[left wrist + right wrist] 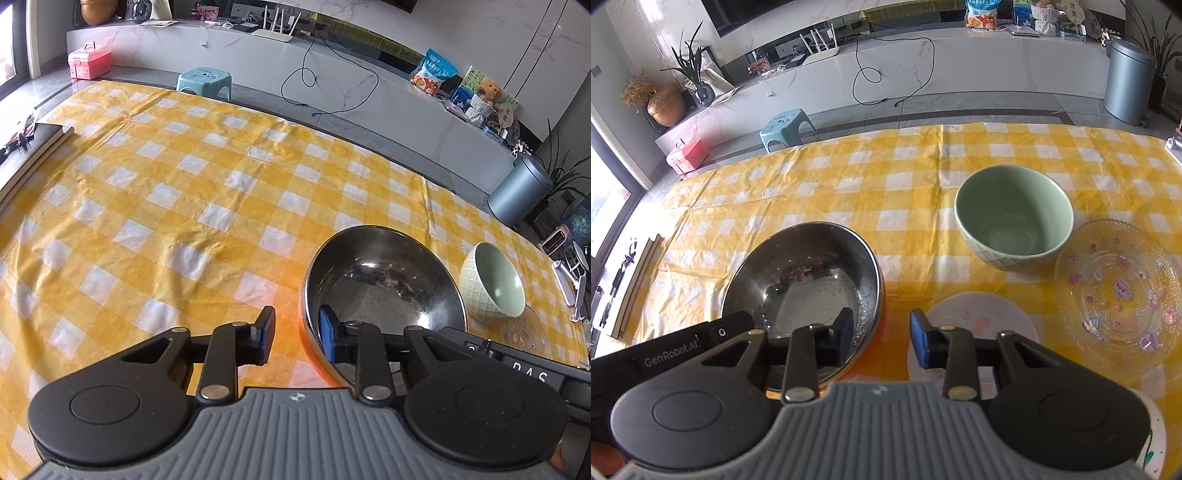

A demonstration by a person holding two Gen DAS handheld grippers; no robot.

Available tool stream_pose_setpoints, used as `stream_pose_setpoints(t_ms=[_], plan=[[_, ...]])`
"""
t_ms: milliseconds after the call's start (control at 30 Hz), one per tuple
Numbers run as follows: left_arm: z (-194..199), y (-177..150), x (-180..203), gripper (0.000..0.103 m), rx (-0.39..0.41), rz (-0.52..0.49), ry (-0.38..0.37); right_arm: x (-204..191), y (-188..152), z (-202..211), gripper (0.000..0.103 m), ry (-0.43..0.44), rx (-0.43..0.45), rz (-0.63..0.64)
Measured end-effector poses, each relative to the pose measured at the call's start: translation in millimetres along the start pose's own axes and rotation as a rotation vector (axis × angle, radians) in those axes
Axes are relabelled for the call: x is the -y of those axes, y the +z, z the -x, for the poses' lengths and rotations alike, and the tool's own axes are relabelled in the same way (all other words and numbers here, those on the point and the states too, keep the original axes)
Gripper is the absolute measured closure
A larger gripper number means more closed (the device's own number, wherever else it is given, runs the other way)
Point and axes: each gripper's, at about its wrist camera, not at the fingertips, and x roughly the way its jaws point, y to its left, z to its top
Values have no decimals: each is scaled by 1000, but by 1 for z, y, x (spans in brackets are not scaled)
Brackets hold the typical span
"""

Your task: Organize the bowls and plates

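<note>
Left gripper point(297, 334) and right gripper point(881, 334) angled downward; jaws partly apart, side by side

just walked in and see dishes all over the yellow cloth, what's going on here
A person holds a gripper in each hand, and both work on the steel bowl on the checked tablecloth. The left gripper straddles its left rim and the right gripper straddles its right rim, one finger inside and one outside. Whether the fingers press the rim yet is unclear. The green bowl, the clear patterned glass plate and a white plate sit untouched to the right.
</note>
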Motion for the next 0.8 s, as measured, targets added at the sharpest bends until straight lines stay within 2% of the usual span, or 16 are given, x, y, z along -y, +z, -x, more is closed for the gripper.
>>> stream_pose_setpoints(t_ms=[100, 133, 267, 467, 800], plan=[[1, 1, 2, 83, -6, -11, -17, -1, 0, -2, 88, 17, -10, -10], [2, 1, 4, 91, -7, -18, -24, -2, 0, -1, 91, 20, -11, -13], [10, -2, 11, 92, 6, -50, 13, -5, 0, 5, 92, 18, -10, -21], [45, -11, 14, 92, 36, -44, -1, -6, -7, 32, 93, 36, 13, -23], [130, -44, 27, 91, 123, -30, -27, -4, -47, 123, 93, 85, 101, -42]])
